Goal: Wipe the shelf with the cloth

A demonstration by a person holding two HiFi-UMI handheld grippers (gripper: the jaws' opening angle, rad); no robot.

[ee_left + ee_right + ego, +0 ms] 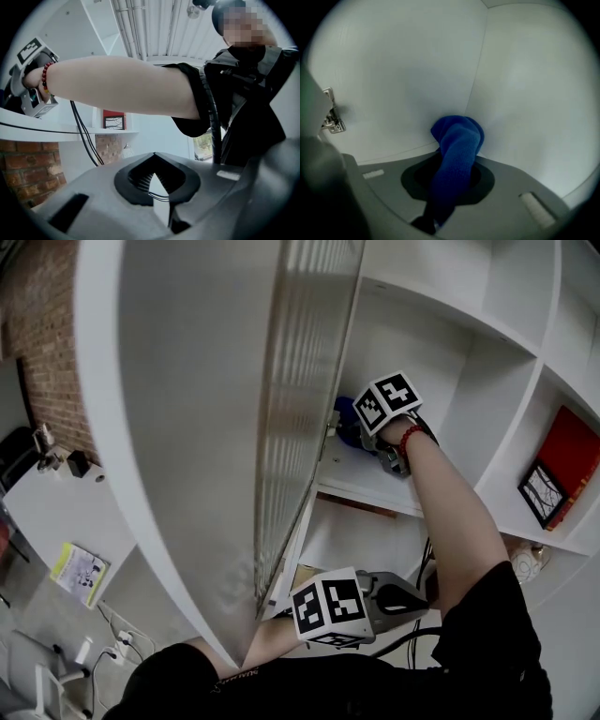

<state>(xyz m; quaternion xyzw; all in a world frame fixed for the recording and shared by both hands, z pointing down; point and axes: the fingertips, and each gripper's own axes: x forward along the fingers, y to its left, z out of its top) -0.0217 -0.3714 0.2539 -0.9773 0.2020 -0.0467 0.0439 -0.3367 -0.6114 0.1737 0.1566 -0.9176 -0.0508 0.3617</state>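
One blue cloth [457,136], lengthwise along the jaws, points into the shelf's [361,479] back corner; right gripper [454,161] clamps it; left gripper [152,157] closed, empty.

door [305,399]: open, at left of cubby [349,480]
corner [480,84]: walls just behind cloth [457,145]
hinge [332,119]: juts at left

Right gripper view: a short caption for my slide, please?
Right gripper, shut on blue cloth, facing the white shelf's inner corner.

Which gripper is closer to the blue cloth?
Right. The right gripper is clamped on the fuzzy blue cloth inside the white shelf; the left gripper hangs lower, outside it.
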